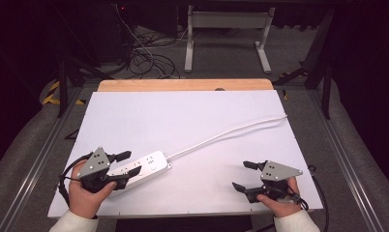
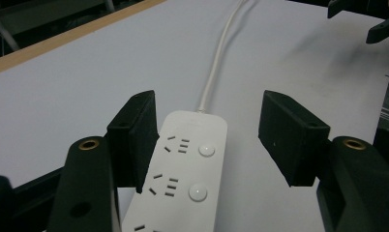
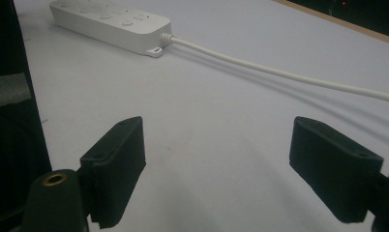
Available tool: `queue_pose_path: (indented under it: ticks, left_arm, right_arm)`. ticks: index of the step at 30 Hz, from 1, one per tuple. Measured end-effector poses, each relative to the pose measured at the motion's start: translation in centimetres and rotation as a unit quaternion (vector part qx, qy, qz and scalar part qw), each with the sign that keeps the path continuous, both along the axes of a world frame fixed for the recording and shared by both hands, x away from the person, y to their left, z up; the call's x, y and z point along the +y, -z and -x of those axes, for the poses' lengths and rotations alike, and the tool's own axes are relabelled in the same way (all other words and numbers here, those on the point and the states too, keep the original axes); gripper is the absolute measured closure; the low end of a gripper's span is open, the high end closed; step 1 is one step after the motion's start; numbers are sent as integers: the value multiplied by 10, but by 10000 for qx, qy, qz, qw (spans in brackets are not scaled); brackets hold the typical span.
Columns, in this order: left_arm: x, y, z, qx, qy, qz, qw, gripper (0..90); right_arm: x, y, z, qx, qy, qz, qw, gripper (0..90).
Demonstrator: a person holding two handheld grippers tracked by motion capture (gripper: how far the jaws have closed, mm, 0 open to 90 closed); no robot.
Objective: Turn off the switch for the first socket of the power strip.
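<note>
Left gripper straddles the power strip – 1 pad touching, other clear, so no clamp yet. Next: close squarely (right gripper idles, jaws apart).

Readable text: none in any view.
Power strip: white top with socket slots and round buttons, no letters or numbers on it that can be read.
Grey plates on the grippers, beside the power strip: only small holes, no label to read.
Floor beyond the table, far from the power strip: yellow-black striped tape, a marking without words.
</note>
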State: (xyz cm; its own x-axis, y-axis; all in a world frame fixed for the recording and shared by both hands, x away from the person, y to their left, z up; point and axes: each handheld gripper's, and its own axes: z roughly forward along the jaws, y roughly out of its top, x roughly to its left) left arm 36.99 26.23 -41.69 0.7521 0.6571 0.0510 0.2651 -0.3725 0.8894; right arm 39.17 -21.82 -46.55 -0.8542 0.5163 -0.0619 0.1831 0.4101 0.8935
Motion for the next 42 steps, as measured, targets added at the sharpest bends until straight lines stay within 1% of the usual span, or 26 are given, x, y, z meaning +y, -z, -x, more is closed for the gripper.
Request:
queue_pose_path:
  ticks: [1, 7, 8, 11, 14, 17, 19, 20, 21, 22, 23, 29, 32, 34, 35, 36, 37, 38, 39, 41, 42]
  left_arm:
    - [-2, 0, -1, 49, 22, -1, 10000, 394]
    - [-9, -2, -8, 68, 87, -12, 9999, 392]
    - [-10, -2, -9, 100, 101, 9, 9999, 392]
    - [-14, -3, -12, 74, 133, -23, 9999, 392]
    - [-19, -5, -17, 91, 176, -49, 9998, 392]
    - [-25, -7, -20, 105, 218, -26, 9997, 393]
    - [-27, -8, -23, 94, 224, -47, 9997, 393]
    - [-29, -8, -23, 130, 247, -53, 9996, 393]
    - [-30, -8, -24, 109, 272, -83, 9995, 394]
    - [-31, -8, -24, 160, 273, -65, 9995, 394]
    - [-31, -8, -25, 146, 295, -99, 9994, 398]
    - [-31, -8, -26, 206, 308, -91, 9993, 403]
    - [-30, -9, -26, 249, 327, -141, 9991, 414]
    - [-30, -10, -26, 271, 356, -164, 9989, 432]
    - [-30, -12, -26, 302, 391, -188, 9986, 467]
    - [-30, -12, -26, 302, 391, -188, 9986, 484]
    - [-30, -12, -26, 340, 404, -190, 9984, 509]
    - [-29, -14, -27, 450, 440, -199, 9978, 533]
    - [-29, -14, -27, 450, 440, -199, 9978, 559]
    - [-29, -15, -28, 513, 471, -263, 9972, 612]
    - [-29, -16, -29, 570, 462, -299, 9969, 612]
  right_arm:
    - [0, 0, 0, -1, 5, 6, 10000, 207]
    - [0, 0, 0, 13, -18, 13, 10000, 203]
    - [0, 0, 0, 13, -18, 13, 10000, 203]
    - [0, 1, 0, 21, -9, 7, 10000, 200]
    - [0, 1, 0, 24, -3, 5, 10000, 199]
    - [0, 0, 0, 3, 3, -18, 10000, 198]
    - [0, 1, 0, 6, -4, -15, 10000, 198]
    - [0, 1, 0, 6, -4, -15, 10000, 198]
    - [-1, 1, 0, 19, -2, -11, 10000, 198]
    - [-1, 1, 0, 19, -2, -11, 10000, 198]
    - [-1, 1, 0, 30, -12, -36, 10000, 199]
    - [-1, 1, 0, 30, -14, -54, 10000, 198]
    - [-1, 1, 0, 29, -20, -53, 10000, 198]
    - [-1, 1, 0, 26, -20, -53, 10000, 198]
    - [-1, 1, 0, 26, -23, -47, 10000, 198]
    - [-1, 1, 0, 31, -19, -47, 10000, 199]
    - [-1, 1, 0, 34, -18, -49, 10000, 198]
    - [-1, 1, 0, 34, -18, -48, 10000, 199]
    - [-1, 1, 0, 34, -18, -48, 10000, 199]
    - [-1, 1, 0, 47, -20, -35, 10000, 199]
    - [-1, 1, 0, 47, -20, -35, 10000, 199]
